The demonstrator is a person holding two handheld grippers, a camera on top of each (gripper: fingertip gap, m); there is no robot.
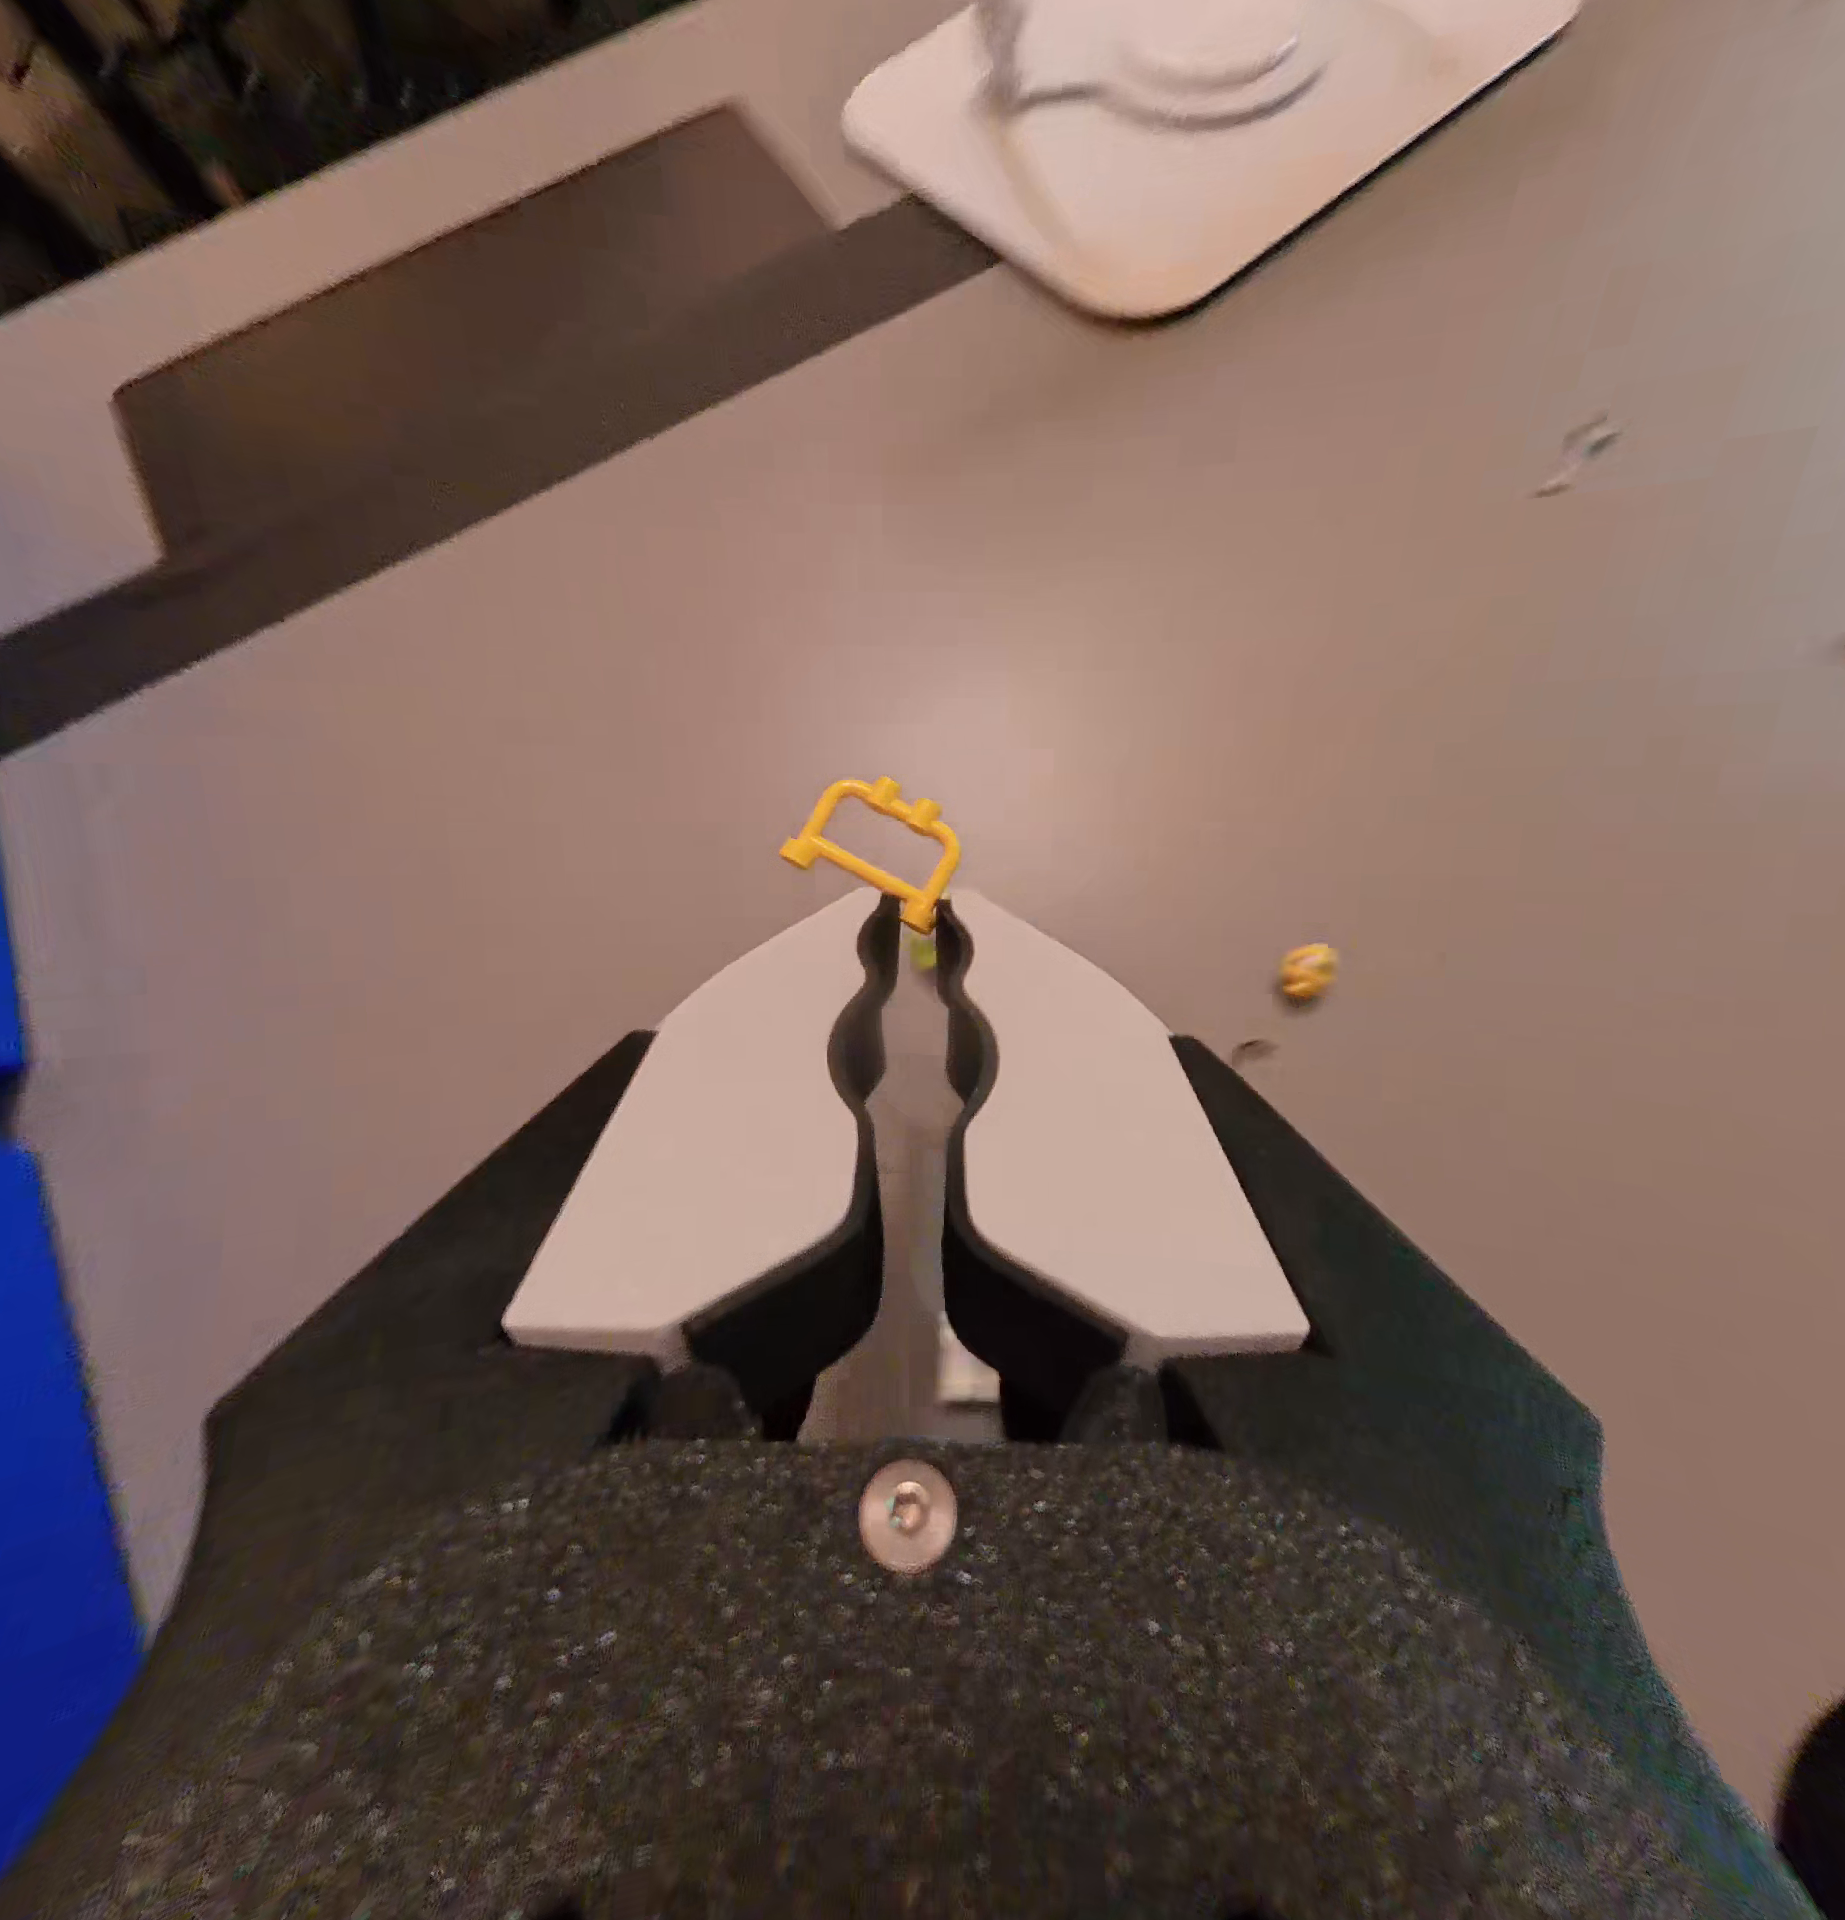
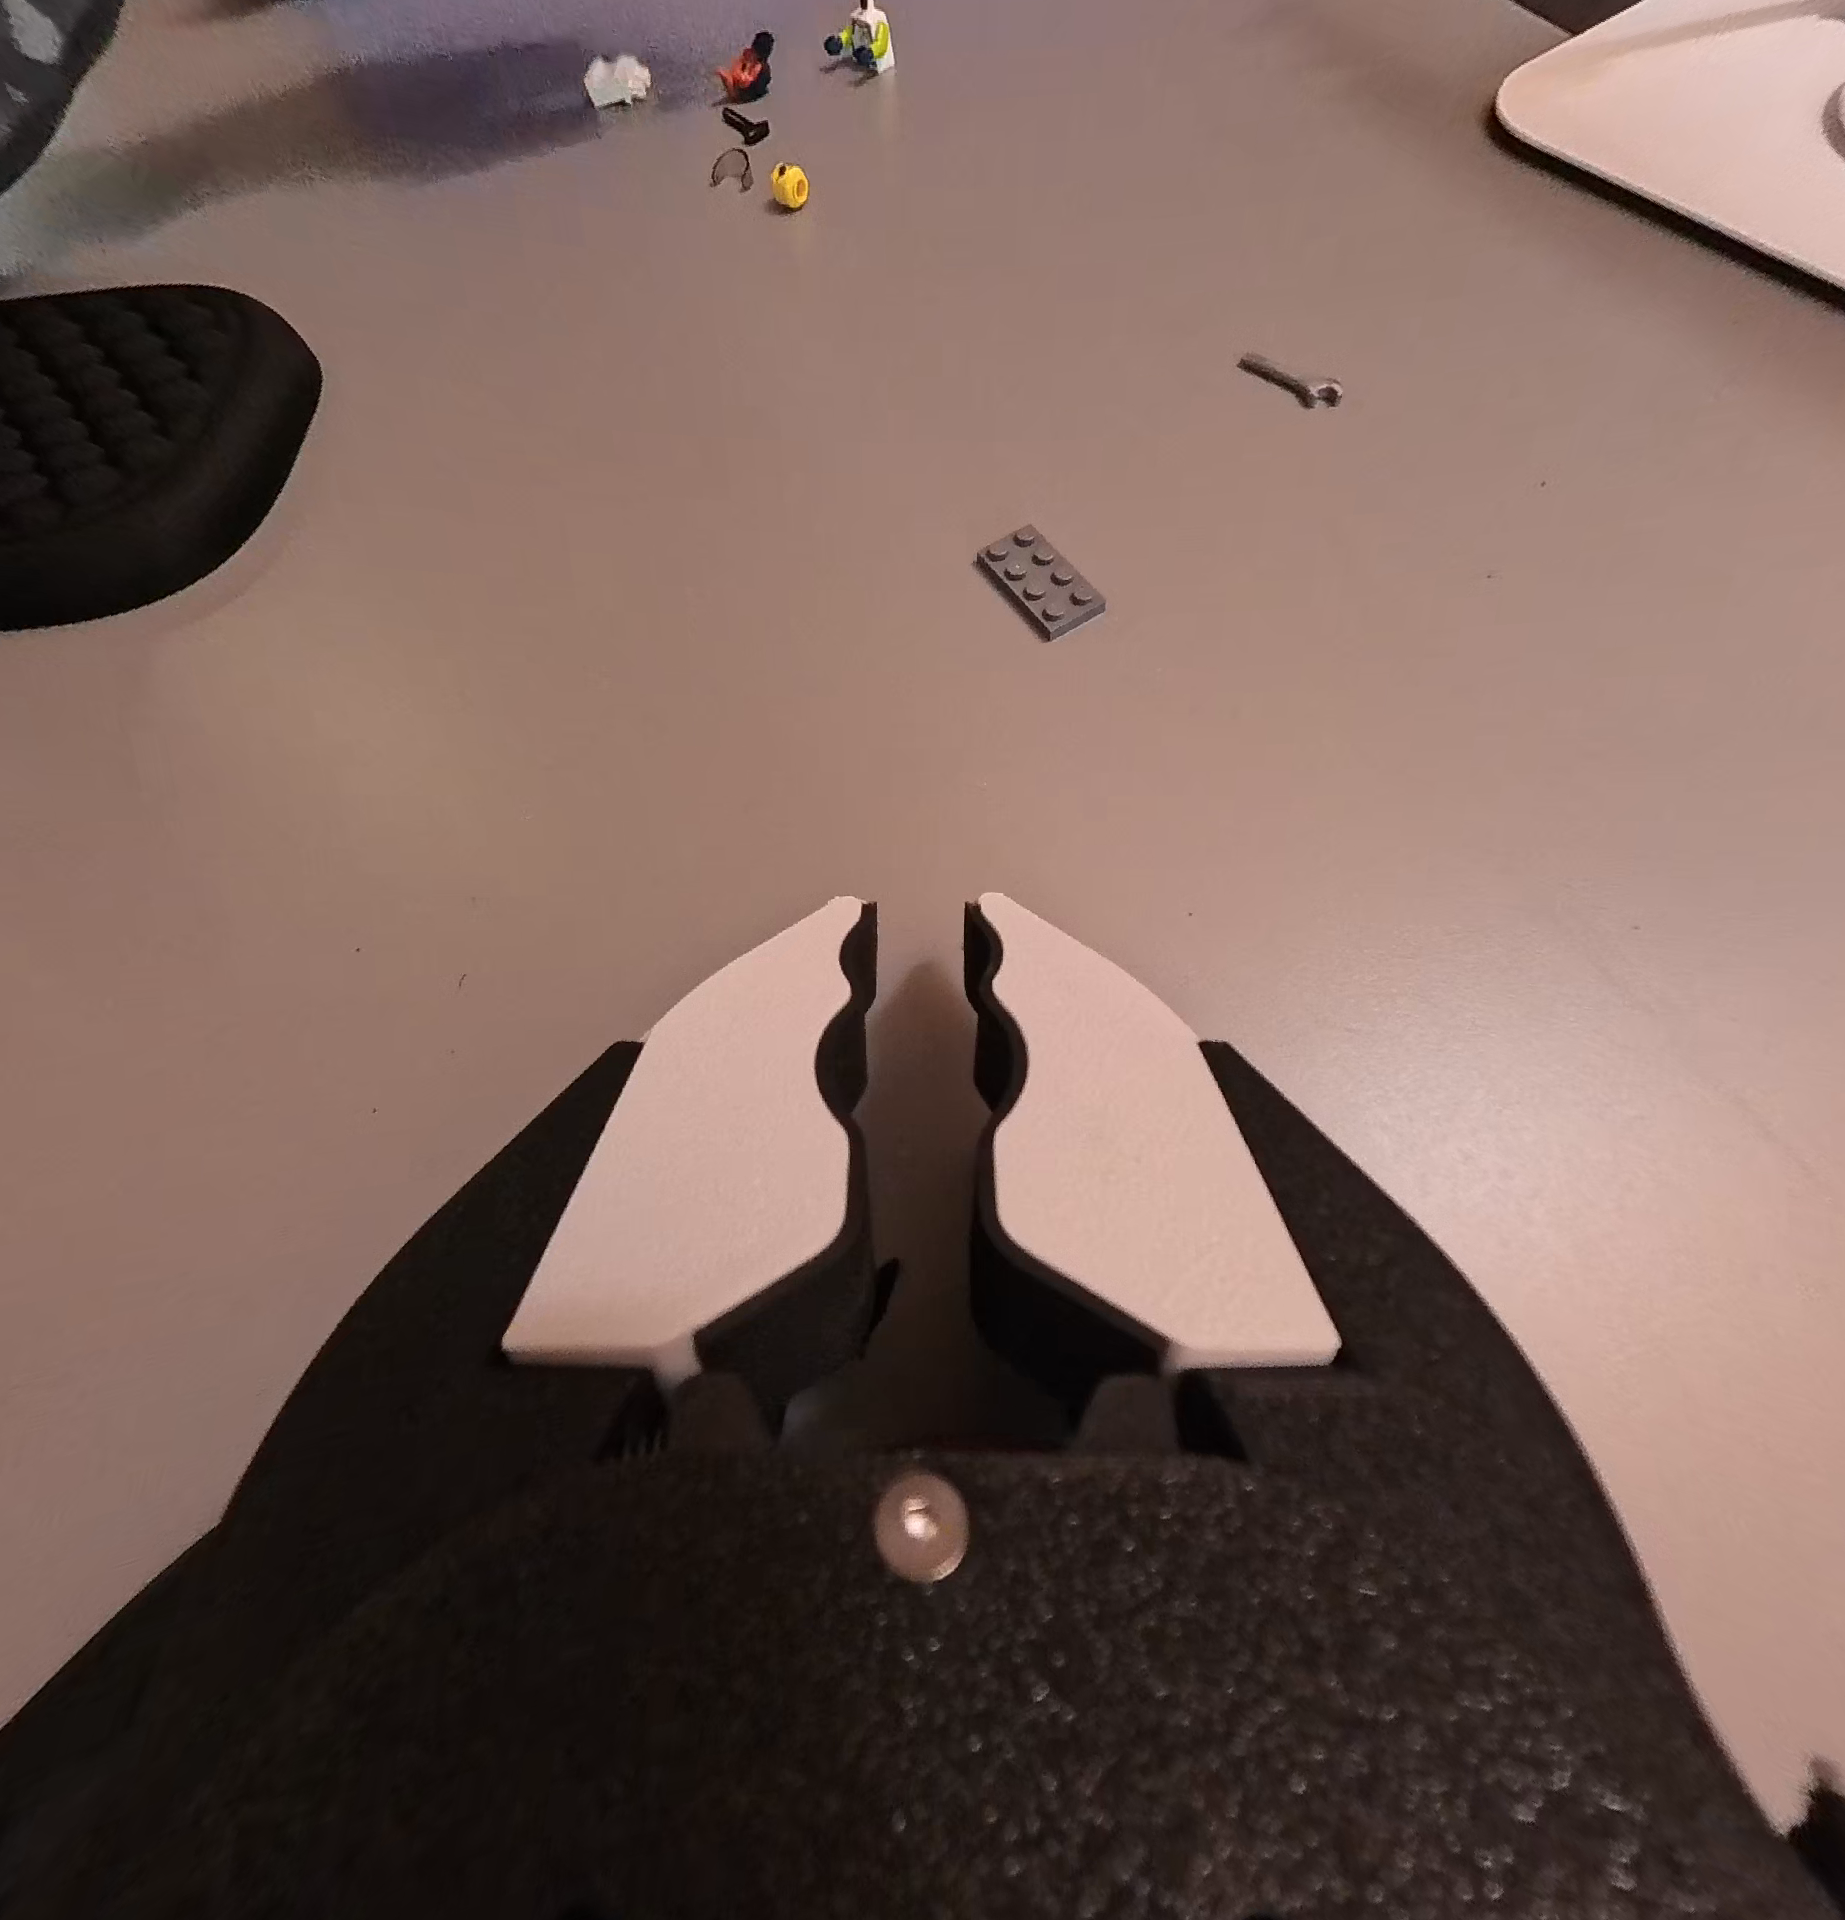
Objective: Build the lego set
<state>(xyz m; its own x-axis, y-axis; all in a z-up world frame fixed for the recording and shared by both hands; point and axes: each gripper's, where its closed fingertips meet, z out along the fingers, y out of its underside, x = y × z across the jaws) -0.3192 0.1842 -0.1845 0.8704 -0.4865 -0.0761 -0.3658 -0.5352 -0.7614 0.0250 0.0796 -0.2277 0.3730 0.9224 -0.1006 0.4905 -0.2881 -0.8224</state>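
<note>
Here the left hand-held gripper (image 1: 910, 912) pinches a small yellow lego frame piece (image 1: 872, 847) by one corner at its very fingertips, holding it up above the grey desk (image 1: 1261, 644), with a small yellow round piece (image 1: 1307, 971) lying on the desk off to the right. The right hand-held gripper (image 2: 920, 906) hangs low over the desk with its jaws slightly apart and nothing between them. Ahead of it lie a grey studded plate (image 2: 1040, 582) and a tiny grey wrench (image 2: 1292, 381), and far off a cluster of small parts beside a minifigure torso (image 2: 864, 40).
</note>
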